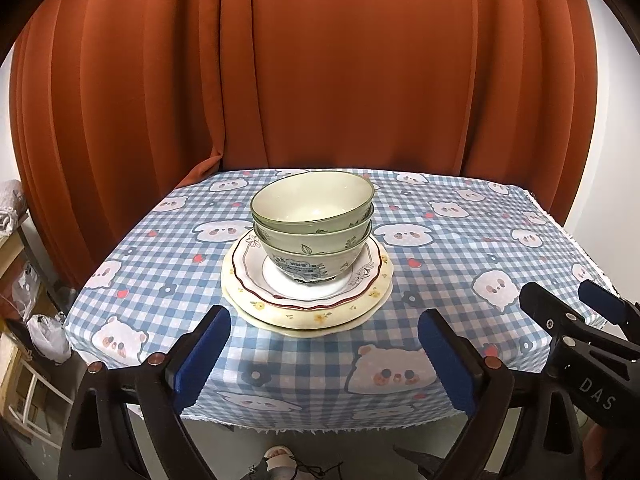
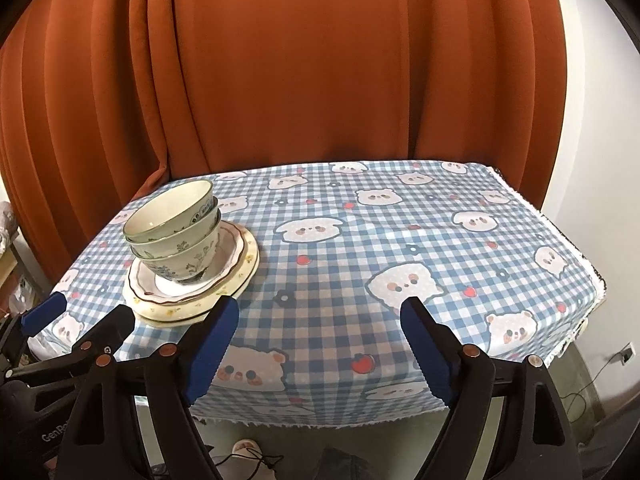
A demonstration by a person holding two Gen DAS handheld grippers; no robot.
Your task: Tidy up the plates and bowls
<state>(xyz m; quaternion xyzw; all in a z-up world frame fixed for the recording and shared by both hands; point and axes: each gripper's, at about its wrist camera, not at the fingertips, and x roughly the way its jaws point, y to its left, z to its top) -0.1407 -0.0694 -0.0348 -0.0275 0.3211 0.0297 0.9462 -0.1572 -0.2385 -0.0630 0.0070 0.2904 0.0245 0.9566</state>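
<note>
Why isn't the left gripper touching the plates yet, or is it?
Apart. The left wrist view shows the left gripper open, with checkered tablecloth visible between its fingertips and the plates.

the right claw [image 2: 320, 344] stands wide with nothing between its blue pads, over the checked cloth on the bench [image 2: 400, 240]. at left, three nested bowls [image 2: 176, 236] sit on stacked plates [image 2: 236, 276]. the left claw [image 2: 84, 320] shows beside them.

bright, even light; sharp; fisheye-bent, dark corners.
</note>
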